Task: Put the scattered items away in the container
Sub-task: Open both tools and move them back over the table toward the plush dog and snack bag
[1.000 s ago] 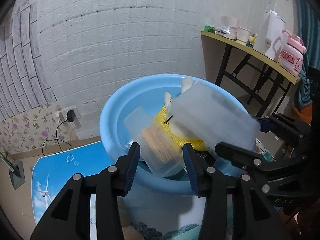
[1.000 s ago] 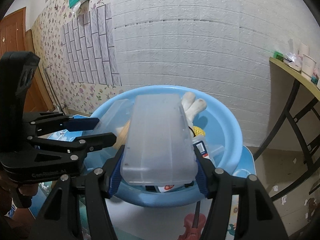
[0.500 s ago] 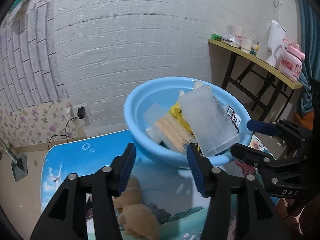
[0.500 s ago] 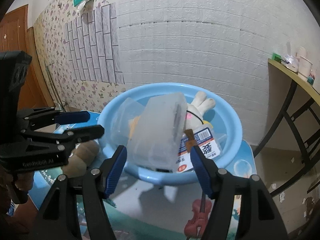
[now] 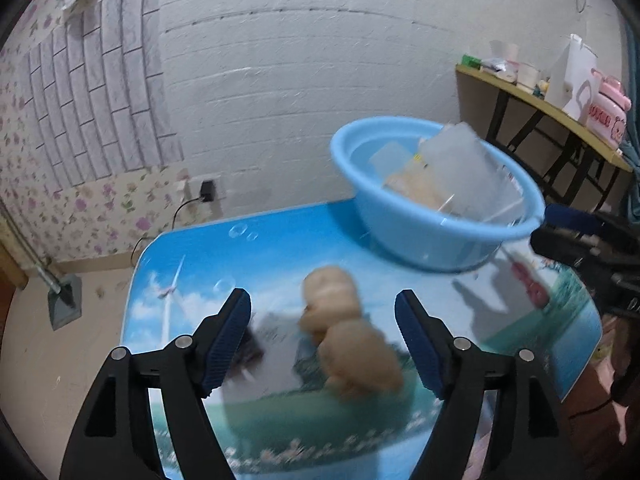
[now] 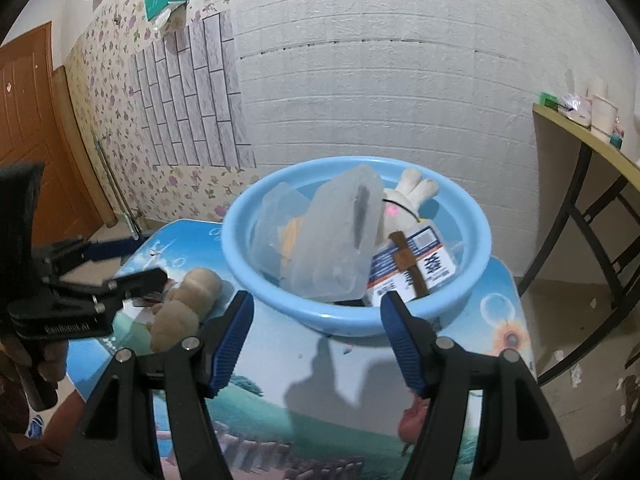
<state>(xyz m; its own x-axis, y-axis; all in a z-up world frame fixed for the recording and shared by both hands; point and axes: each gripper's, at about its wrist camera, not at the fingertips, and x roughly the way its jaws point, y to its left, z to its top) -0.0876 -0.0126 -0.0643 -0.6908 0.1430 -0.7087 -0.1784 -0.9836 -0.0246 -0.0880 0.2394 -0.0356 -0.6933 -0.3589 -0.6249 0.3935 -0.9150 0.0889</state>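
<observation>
- While the blue basin (image 6: 280, 312) on the table (image 6: 332, 400) already holds the clear box (image 6: 340, 240), plush rabbit (image 6: 412, 192) and packet (image 6: 416, 268), the tan plush (image 5: 348, 336) remains outside.
- Left hand-held gripper (image 5: 322, 340): jaws just opening, empty, straddling the tan plush.
- Right hand-held gripper (image 6: 316, 336): open, empty.

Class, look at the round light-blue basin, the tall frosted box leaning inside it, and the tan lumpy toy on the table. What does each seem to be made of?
Light-blue basin: probably moulded plastic, smooth with a glossy rim.
Frosted box: likely translucent plastic; shapes behind it show dimly.
Tan toy: seemingly plush fabric, matte, softly rounded lumps.
</observation>
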